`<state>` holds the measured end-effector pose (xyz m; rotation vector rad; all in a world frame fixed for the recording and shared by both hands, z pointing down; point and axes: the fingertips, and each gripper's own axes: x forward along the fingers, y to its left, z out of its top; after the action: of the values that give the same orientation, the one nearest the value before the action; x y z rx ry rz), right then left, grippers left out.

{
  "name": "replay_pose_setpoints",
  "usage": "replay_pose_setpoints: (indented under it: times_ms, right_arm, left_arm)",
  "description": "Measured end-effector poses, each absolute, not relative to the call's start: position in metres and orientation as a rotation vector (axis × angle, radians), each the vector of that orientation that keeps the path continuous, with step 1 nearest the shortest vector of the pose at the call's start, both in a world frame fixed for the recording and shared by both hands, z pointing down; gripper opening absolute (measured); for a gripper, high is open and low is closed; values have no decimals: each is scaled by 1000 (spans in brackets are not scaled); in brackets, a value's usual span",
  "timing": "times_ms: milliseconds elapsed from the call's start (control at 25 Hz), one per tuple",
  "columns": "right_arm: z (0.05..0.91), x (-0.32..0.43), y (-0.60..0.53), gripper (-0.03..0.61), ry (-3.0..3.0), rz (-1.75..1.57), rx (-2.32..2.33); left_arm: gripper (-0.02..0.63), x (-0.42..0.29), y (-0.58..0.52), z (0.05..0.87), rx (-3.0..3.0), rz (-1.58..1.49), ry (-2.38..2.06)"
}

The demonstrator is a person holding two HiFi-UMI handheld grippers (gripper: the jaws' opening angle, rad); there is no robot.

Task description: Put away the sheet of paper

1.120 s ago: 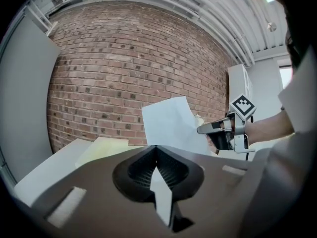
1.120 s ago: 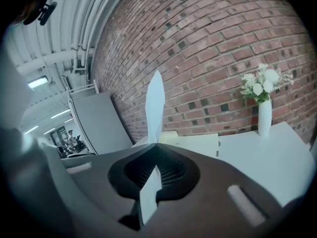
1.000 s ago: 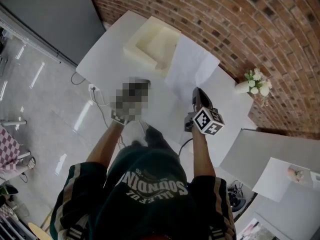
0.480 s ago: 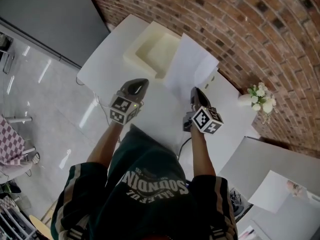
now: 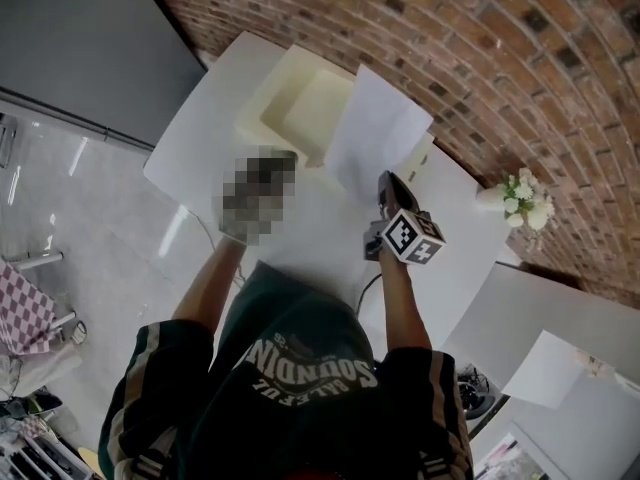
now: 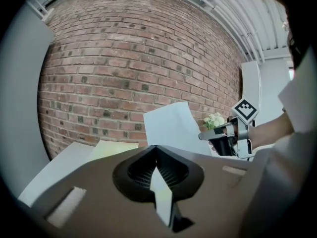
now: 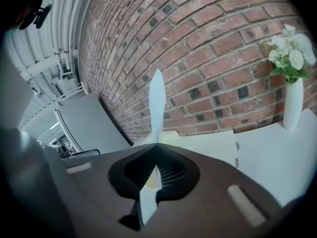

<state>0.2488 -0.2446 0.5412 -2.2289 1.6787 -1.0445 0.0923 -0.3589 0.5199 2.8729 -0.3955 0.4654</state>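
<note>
The sheet of paper point(image 5: 375, 133) stands upright in the air above the white table point(image 5: 200, 138). It is held at its lower edge, and its free upper part reaches toward the brick wall point(image 5: 480, 58). In the head view it covers the right side of the cream tray point(image 5: 268, 108); I cannot tell whether it touches the tray.

The right gripper point(image 5: 385, 180) is clenched on this sheet. In the right gripper view the jaws are pressed together and the paper rises thin and edge-on straight out of the tips point(image 7: 157, 100). The gripper is on the near side of the sheet and points toward the wall.

The left gripper point(image 6: 155, 146) has its jaws together, and nothing sticks out beyond the tips. It is to the left of the sheet and apart from it. In its own view the paper point(image 6: 171, 125) is ahead and a little to the right, with the other gripper point(image 6: 203, 136) beside it.

Between the two grippers the table surface is bare. The tray lies in the far left part of the table, close to the wall. The left edge of the table borders the grey floor point(image 5: 80, 218), and a grey panel point(image 5: 80, 48) stands beyond that. The far edge of the table runs along the brick wall. A vase with flowers point(image 5: 522, 200) stands at the right, by the wall, well apart from the sheet.
</note>
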Motion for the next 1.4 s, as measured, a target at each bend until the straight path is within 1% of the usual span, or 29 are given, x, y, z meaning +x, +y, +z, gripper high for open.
replay_pose_setpoints:
  times_ms: [480, 920, 1400]
  right_arm:
    - [563, 257, -273, 0, 1562, -1141, -2195]
    - [638, 271, -282, 0, 1387, -1400, -2112]
    - [677, 287, -288, 0, 1358, -1583, -2016]
  left_arm:
    - [9, 95, -395, 534, 2855, 501, -337]
    - [9, 93, -418, 552, 2819, 542, -335]
    - [9, 111, -417, 566, 2795, 570, -304]
